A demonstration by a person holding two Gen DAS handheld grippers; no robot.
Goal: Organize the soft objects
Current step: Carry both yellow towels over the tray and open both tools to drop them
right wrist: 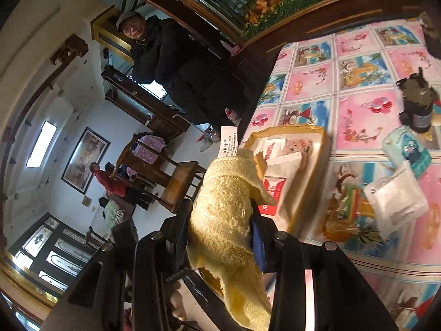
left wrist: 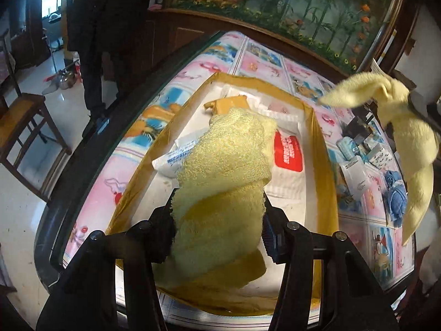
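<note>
Two hand-held grippers each clench an end of one yellow towel (left wrist: 220, 171). In the left wrist view, the left hand-held gripper (left wrist: 219, 220) has the towel bunched between its black fingers (left wrist: 162, 229), above a shallow tray (left wrist: 322, 165) with tan rims and a white floor. Its far end hangs in the air at the right edge of that view, over the surface (left wrist: 248, 55), which is covered with a pink and blue patterned cloth. Inside the tray lie a red packet (left wrist: 288, 151), a white packet (left wrist: 176, 157) with blue print, and a tan piece near the far rim. To the right of the tray on the surface sit small boxes (left wrist: 355, 176) and a blue cloth (left wrist: 395, 195). In the right wrist view, the right hand-held gripper (right wrist: 223, 237) is closed on the towel (right wrist: 223, 209), which fills the gap between its fingers and trails down toward the camera. Beyond it the tray (right wrist: 317, 165) sits near the surface's edge, with a white bag (right wrist: 394, 198), a teal packet (right wrist: 408, 146) and a dark bottle (right wrist: 419, 104) further right. A person in dark clothes (right wrist: 176, 69) stands beside the surface, and a wooden chair (left wrist: 24, 127) stands on the floor.
</note>
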